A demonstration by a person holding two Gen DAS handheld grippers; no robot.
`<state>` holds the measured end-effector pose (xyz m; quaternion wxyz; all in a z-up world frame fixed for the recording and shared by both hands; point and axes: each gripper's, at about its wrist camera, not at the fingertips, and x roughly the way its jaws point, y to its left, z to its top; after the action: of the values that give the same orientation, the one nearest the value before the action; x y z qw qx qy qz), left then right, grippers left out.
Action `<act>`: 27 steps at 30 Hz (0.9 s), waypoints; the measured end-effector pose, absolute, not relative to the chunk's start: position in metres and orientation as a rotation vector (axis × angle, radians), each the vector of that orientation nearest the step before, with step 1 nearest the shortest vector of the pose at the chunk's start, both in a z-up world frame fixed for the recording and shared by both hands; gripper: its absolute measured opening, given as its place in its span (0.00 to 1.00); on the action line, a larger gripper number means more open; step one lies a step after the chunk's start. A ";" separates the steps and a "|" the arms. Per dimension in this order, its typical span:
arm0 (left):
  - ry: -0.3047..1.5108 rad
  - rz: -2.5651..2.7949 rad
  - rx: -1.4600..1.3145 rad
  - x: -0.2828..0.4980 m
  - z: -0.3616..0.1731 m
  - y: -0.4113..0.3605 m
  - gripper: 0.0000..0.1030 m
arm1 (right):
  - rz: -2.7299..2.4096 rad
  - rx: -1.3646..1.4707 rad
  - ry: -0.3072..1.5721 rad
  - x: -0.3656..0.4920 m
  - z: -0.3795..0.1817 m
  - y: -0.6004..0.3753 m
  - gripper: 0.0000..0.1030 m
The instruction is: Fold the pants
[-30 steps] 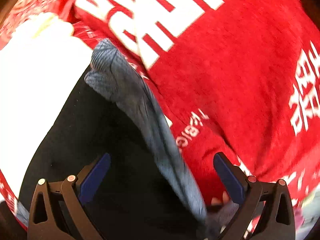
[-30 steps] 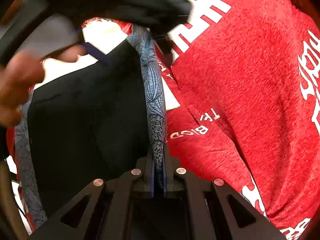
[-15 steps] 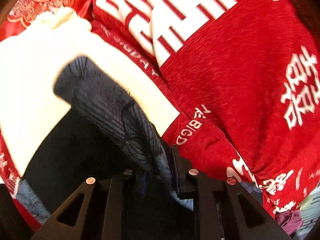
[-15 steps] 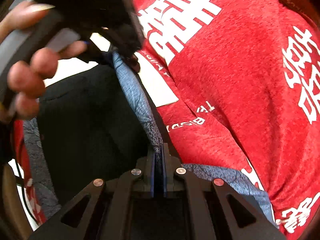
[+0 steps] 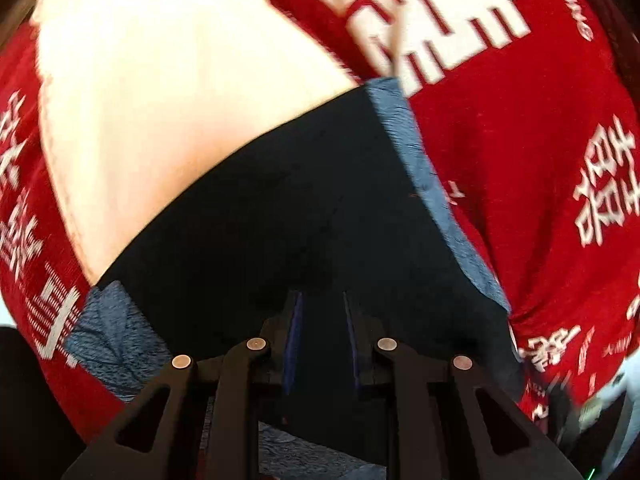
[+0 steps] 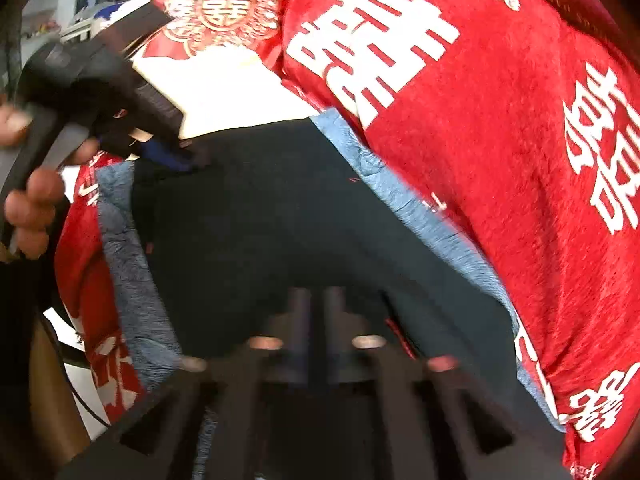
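The pants [image 5: 280, 220] are black with a blue-grey patterned inner band [image 5: 424, 184]. They lie spread over a red blanket. In the left wrist view my left gripper [image 5: 320, 312] is shut, with black pants cloth between its blue pads. The right wrist view shows the left gripper [image 6: 176, 156] at the far left corner of the pants [image 6: 280, 220], held by a person's hand [image 6: 32, 200]. My right gripper [image 6: 316, 304] is blurred at the near edge of the pants. Its jaws are opening and no cloth shows between them. The blue-grey band [image 6: 400, 200] lies to its right.
A red blanket [image 5: 520, 160] with large white characters covers the surface around the pants, and also fills the right wrist view [image 6: 500, 160]. A white cloth [image 5: 160, 100] lies beyond the pants. A red cushion [image 6: 220, 8] with a round emblem sits at the back.
My left gripper closed on the raised blue-grey edge and carried it down and leftward. The pants went from a lifted ridge to lying flat. My right gripper's jaws parted off the edge they pinched.
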<state>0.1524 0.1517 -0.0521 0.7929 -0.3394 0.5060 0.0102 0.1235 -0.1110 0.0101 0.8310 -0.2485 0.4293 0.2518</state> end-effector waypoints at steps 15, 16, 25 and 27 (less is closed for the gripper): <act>1.176 -0.008 -0.585 0.211 -0.052 0.108 0.87 | 0.855 -0.245 1.399 0.376 -0.114 -0.148 0.94; 1.175 -0.013 -0.590 0.217 -0.052 0.107 0.87 | 0.906 -0.255 1.431 0.373 -0.123 -0.141 0.74; 1.063 -0.038 -0.722 0.258 -0.015 0.102 0.87 | 0.854 -0.513 1.067 0.272 -0.036 -0.112 0.12; 1.048 -0.017 -0.750 0.259 -0.009 0.102 0.87 | 0.788 -0.604 0.968 0.236 -0.018 -0.099 0.12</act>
<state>0.2593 0.1017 -0.0085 0.7994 -0.3496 0.4885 -0.0081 0.2363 -0.0995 -0.0184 0.7692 -0.2783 0.4460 0.3632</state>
